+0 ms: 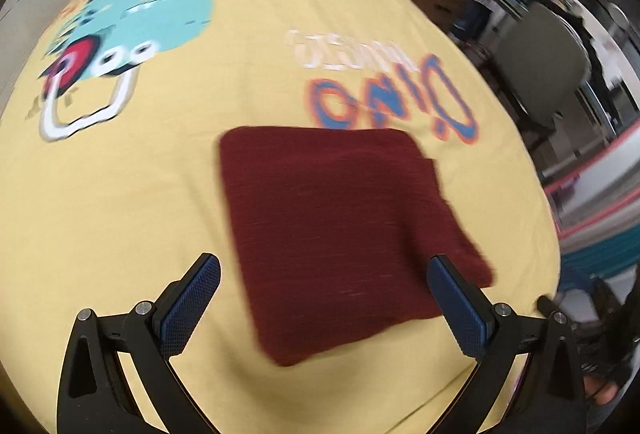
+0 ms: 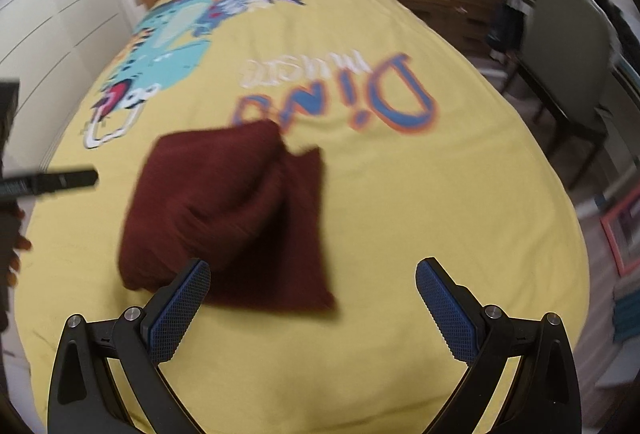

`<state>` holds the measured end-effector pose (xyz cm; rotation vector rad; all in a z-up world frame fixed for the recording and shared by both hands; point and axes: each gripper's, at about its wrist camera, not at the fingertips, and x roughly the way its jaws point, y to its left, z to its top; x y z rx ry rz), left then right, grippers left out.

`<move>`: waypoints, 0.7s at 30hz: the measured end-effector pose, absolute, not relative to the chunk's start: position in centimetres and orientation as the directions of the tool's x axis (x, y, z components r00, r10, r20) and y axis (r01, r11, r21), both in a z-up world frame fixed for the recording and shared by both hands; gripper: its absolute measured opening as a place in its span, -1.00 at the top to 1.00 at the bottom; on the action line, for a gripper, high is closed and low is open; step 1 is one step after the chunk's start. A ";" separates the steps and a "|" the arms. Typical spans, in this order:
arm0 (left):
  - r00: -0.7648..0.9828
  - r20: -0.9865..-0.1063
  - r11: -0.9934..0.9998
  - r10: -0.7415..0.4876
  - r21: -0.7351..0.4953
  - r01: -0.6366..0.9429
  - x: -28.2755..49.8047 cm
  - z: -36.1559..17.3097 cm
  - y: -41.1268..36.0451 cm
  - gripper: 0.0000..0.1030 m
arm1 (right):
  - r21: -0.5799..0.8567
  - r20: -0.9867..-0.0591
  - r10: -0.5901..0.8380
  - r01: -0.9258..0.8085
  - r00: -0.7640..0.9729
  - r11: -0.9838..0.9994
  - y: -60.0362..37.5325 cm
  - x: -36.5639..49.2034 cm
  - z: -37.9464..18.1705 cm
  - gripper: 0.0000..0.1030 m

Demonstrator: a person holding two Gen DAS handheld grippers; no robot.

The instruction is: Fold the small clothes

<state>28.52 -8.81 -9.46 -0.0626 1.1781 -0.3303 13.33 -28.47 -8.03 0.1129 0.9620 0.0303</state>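
I see one bed with a yellow dino-print cover [image 1: 120, 194], filling both wrist views. One folded maroon garment [image 1: 340, 234] lies flat on that cover, just my side of the single "Dino" lettering [image 1: 394, 102]; one cartoon dinosaur [image 1: 132, 18] is printed further up the cover. Two grippers above the cover: left gripper [image 1: 324, 308] has fingers spread wide, nothing between the pads, garment below them. Right gripper [image 2: 314, 308] also spread wide, empty, garment beside its left finger [image 2: 180, 310]. Both views motion-blurred.
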 end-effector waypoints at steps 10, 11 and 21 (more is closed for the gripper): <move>0.360 -0.899 0.968 -0.249 -0.223 0.110 25.1 -11.6 -1.2 -0.98 | 0.223 -0.899 0.236 -0.078 0.369 0.972 -22.5 23.9 -10.9 -0.88; 0.359 -0.900 0.969 -0.246 -0.216 0.121 24.8 -11.8 -1.1 -0.98 | 0.221 -0.912 0.231 -0.070 0.339 0.973 -22.3 24.6 -11.8 -0.83; 0.346 -0.901 0.962 -0.261 -0.214 0.169 23.8 -13.6 -1.3 -0.98 | 0.266 -0.946 0.255 0.032 0.198 0.963 -24.3 24.3 -17.5 0.48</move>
